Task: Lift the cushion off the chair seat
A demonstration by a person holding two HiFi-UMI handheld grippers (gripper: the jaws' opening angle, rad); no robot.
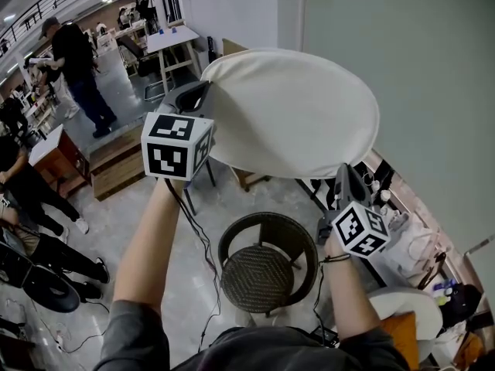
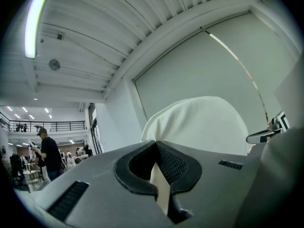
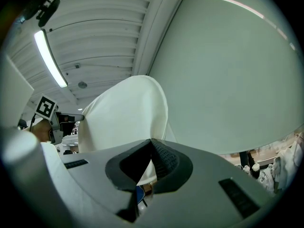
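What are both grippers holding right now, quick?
Left gripper: jaws shut on the cushion.
Right gripper: jaws shut on the cushion too.

The left gripper is pinching the left rim of a round cream cushion, holding it up in the air; the right gripper is gripping its lower right edge; the cushion is hanging well above a dark wicker chair, whose woven seat is lying bare; a person in black is standing at the far left.
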